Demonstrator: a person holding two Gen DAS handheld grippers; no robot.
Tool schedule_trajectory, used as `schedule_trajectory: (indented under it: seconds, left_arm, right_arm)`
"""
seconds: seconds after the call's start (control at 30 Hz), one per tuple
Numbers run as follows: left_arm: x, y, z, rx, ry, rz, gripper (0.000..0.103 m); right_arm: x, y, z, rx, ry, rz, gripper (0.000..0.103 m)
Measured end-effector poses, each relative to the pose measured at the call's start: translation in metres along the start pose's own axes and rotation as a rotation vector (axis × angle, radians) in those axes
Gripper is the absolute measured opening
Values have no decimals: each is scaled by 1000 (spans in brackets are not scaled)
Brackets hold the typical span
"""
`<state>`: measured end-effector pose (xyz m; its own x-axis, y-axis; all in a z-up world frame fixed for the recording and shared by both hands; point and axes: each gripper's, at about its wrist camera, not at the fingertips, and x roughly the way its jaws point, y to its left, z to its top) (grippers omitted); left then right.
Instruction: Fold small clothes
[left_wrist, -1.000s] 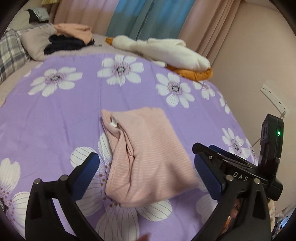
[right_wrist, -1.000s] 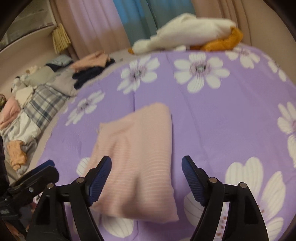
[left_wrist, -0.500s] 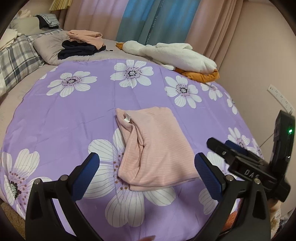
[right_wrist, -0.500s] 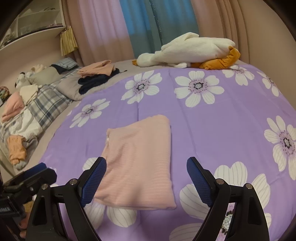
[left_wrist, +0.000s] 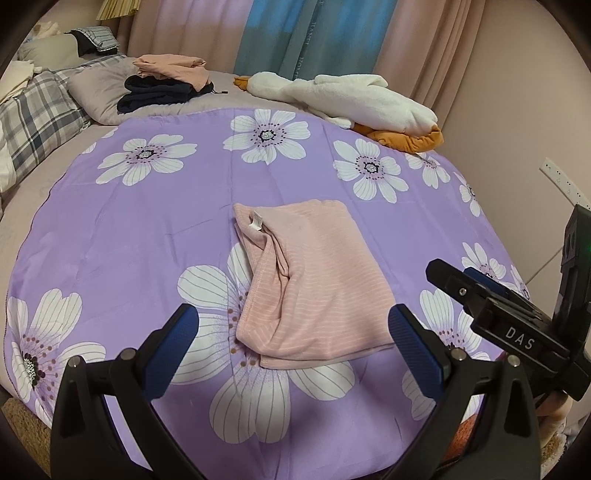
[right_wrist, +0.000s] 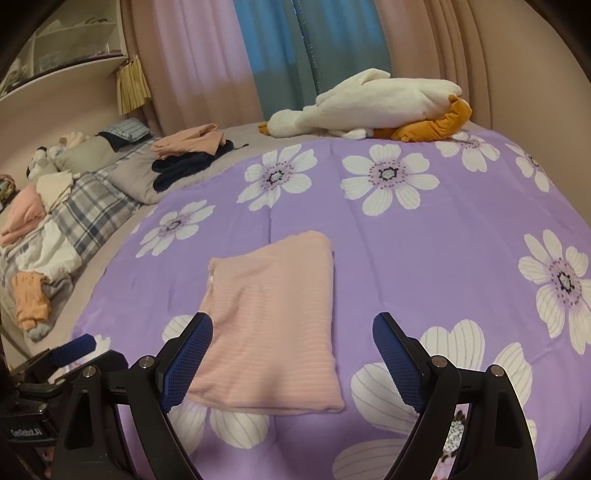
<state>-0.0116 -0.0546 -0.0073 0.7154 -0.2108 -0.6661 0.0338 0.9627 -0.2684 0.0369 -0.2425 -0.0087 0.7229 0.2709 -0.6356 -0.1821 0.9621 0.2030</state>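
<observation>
We hold the left gripper (left_wrist: 293, 334) and the right gripper (right_wrist: 291, 349) with their blue pads spread wide and nothing between them, both hovering off the near edge of the pink garment (left_wrist: 314, 280). That garment lies folded into a compact rectangle on the purple flowered sheet (left_wrist: 129, 229), and everything else we place against it: its white label (left_wrist: 256, 221) sits at its far left corner, the dark and pink pile (left_wrist: 166, 83) is well beyond it to the far left, and the white plush goose (left_wrist: 347, 101) is well beyond it to the far right.

We judge the garment light, soft and limp, a thin striped knit in at least 2 layers that would sag and unfold if lifted by 1 layer. The left side shows loose stacked edges; the right looks like a clean fold. We would pinch through all layers at the 2 near corners.
</observation>
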Motion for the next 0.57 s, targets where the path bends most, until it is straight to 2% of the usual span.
schedule_trajectory:
  seconds: [0.57]
  left_arm:
    - [-1,2,0,0,3,5,102]
  right_arm:
    - [3,2,-1,-13,17,-17,88]
